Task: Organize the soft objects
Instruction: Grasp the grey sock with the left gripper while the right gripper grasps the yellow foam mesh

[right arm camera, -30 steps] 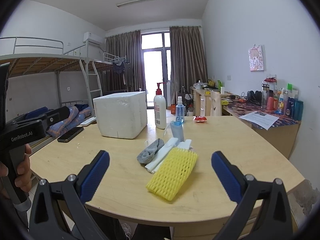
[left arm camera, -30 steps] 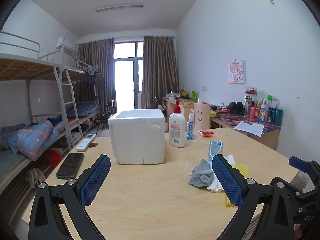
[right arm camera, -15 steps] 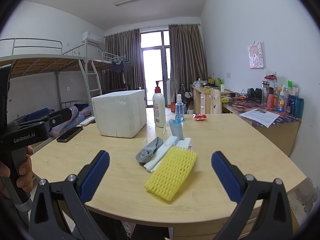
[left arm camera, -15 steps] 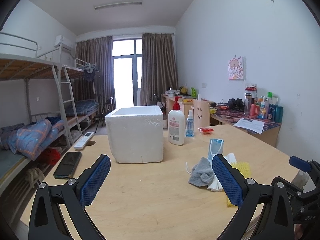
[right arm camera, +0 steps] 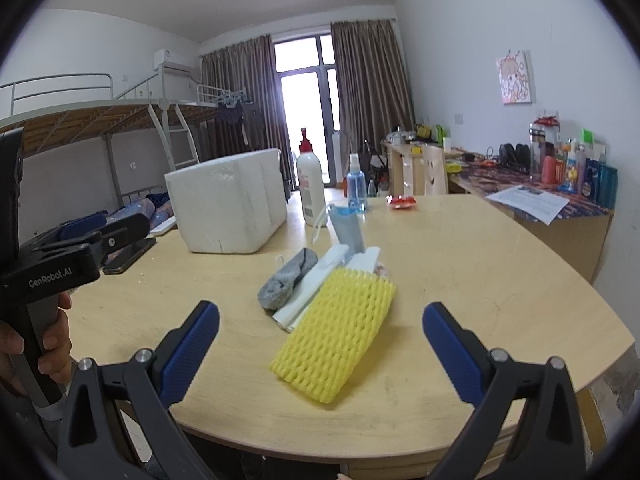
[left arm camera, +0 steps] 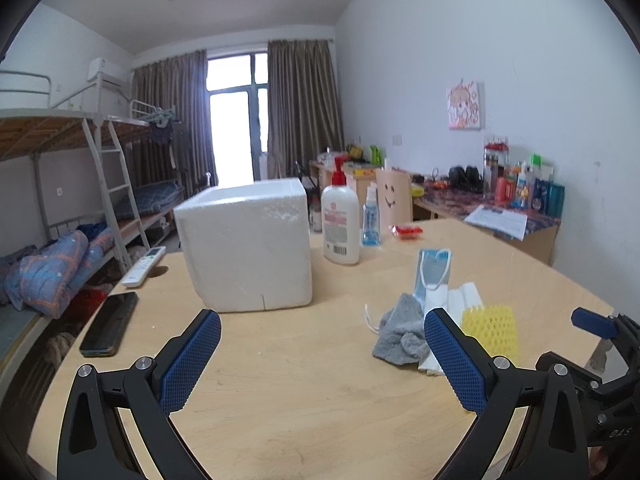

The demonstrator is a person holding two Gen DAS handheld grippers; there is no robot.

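Picking up the first soft thing looks like the step in hand: the right gripper (right arm camera: 321,344), jaws wide apart and empty, should drop straight onto the yellow foam net (right arm camera: 335,332) lying just ahead between them, pinching its middle. The left gripper (left arm camera: 322,354), also spread and empty, faces the white foam box (left arm camera: 245,246), with the grey sock (left arm camera: 398,336) ahead to its right. Only the right view shows the whole net.

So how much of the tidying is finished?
Nothing looks done yet. The grey sock, face mask and yellow foam net lie piled on the table. Both the left gripper and right gripper are open and hold nothing. Everything remains.
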